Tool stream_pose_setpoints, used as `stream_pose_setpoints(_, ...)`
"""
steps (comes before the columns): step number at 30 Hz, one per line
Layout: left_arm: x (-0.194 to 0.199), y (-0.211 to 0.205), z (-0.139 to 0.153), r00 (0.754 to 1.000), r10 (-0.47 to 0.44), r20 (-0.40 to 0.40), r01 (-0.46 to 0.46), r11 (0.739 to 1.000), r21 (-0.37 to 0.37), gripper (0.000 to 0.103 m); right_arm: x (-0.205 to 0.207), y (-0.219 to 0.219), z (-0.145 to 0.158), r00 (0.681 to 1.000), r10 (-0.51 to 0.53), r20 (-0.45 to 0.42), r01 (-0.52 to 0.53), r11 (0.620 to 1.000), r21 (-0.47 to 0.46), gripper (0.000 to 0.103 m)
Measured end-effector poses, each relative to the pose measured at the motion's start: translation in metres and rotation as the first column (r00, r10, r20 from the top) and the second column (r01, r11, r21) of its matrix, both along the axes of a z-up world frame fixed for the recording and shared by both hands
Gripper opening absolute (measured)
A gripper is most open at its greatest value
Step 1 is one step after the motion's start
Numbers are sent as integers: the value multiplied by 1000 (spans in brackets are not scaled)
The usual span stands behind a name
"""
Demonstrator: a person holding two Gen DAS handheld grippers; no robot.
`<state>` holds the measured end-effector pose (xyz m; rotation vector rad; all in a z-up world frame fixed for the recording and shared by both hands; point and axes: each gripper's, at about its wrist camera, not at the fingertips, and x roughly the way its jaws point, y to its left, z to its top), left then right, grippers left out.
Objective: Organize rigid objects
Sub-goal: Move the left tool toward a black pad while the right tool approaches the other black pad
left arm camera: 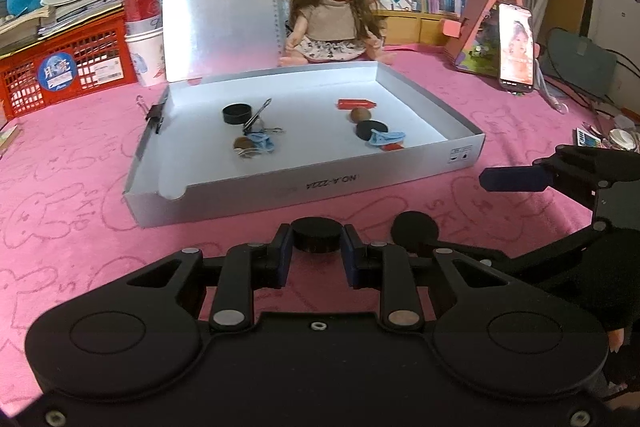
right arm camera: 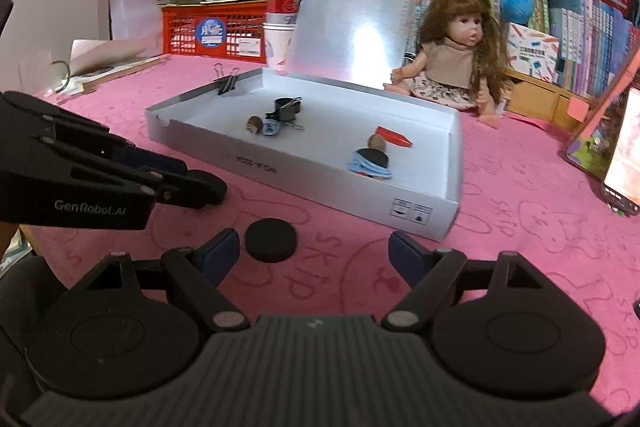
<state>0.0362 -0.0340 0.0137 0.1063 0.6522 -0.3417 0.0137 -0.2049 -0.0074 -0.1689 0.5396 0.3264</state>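
left tool (left arm camera: 318, 253): matte black linkage arms showing silver pivot pins, blue pads lining the fingers (left arm camera: 285, 257), round housings at rear.
right tool (right arm camera: 316, 250): black body showing ribbed grey centre plate, blue fingertips (right arm camera: 222, 247).
marking: white "GenRobot.AI" lettering showing on the left tool's side.

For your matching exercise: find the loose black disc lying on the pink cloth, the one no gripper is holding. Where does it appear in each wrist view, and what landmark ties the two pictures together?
Left wrist view: the loose black disc lies lower right of centre, just right of the left gripper.
Right wrist view: the disc lies lower left of centre, near the right gripper's left finger.
Shared landmark: the white tray behind it.
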Motion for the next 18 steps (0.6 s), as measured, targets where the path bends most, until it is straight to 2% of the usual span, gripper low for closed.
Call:
stream_pose_setpoints(5, -3, 8, -2, 1000, 23, 6, -23, 1000, 7, 26, 1, 8, -3, 1000, 12, 6, -12, 1000, -2, 82)
stream_pose_setpoints(11, -4, 12, -2, 999, 40, 14, -40, 999, 0, 26, 2, 11, -7, 999, -46, 8, 45, 998, 37, 70)
stream_pose_setpoints(18, -6, 6, -3, 999, 32, 22, -32, 999, -4, 37, 0, 13, -11, 995, -97, 13, 95, 993, 74, 58)
